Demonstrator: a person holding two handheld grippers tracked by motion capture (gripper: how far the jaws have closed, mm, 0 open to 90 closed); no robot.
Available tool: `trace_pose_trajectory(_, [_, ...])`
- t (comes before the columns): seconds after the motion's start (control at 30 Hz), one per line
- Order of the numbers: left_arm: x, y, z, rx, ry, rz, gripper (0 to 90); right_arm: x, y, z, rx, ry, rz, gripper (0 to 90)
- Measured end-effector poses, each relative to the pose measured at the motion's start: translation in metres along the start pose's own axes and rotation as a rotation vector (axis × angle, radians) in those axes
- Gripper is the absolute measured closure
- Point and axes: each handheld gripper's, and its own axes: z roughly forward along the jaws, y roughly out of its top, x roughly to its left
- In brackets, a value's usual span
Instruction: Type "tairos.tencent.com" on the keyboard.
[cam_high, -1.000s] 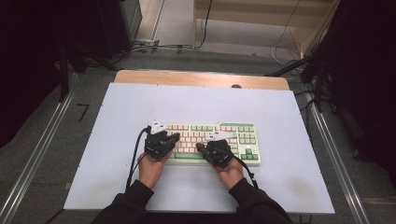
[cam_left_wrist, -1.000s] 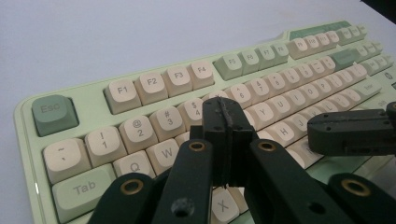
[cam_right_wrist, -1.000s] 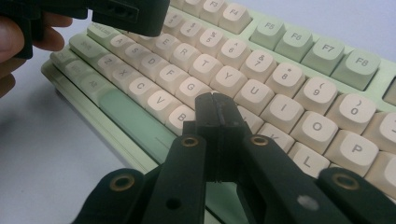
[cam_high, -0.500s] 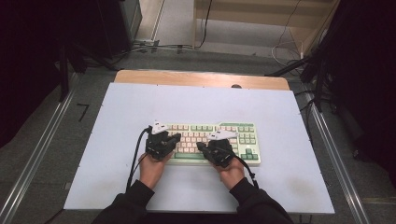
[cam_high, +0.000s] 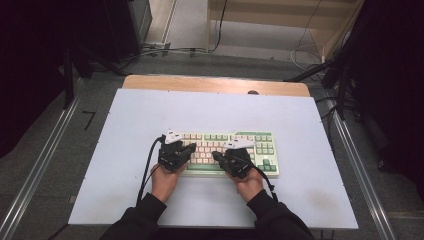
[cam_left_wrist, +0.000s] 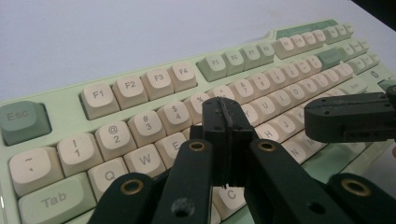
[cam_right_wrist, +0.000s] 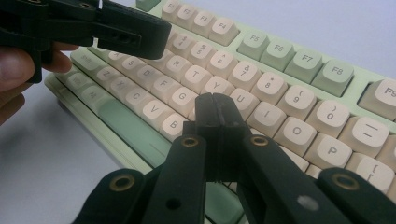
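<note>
High view: 2 hand-held grippers poised over a keyboard (cam_high: 222, 152) on the white bench (cam_high: 125, 120).
Left hand-held gripper (cam_high: 186, 149) — jaws pressed together, holding nothing — sits above the keyboard's left half; right hand-held gripper (cam_high: 220, 156), jaws likewise closed and empty, hangs over the middle keys — keyboard lies near the bench's front edge.
</note>
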Motion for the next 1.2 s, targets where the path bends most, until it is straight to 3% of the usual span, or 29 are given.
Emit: trace_pose_trajectory(1.2, [-0.009,0.004,0.023,0.029,-0.006,0.018,90.0,-0.003,0.001,-0.002,-0.006,-0.003,0.015,87.9])
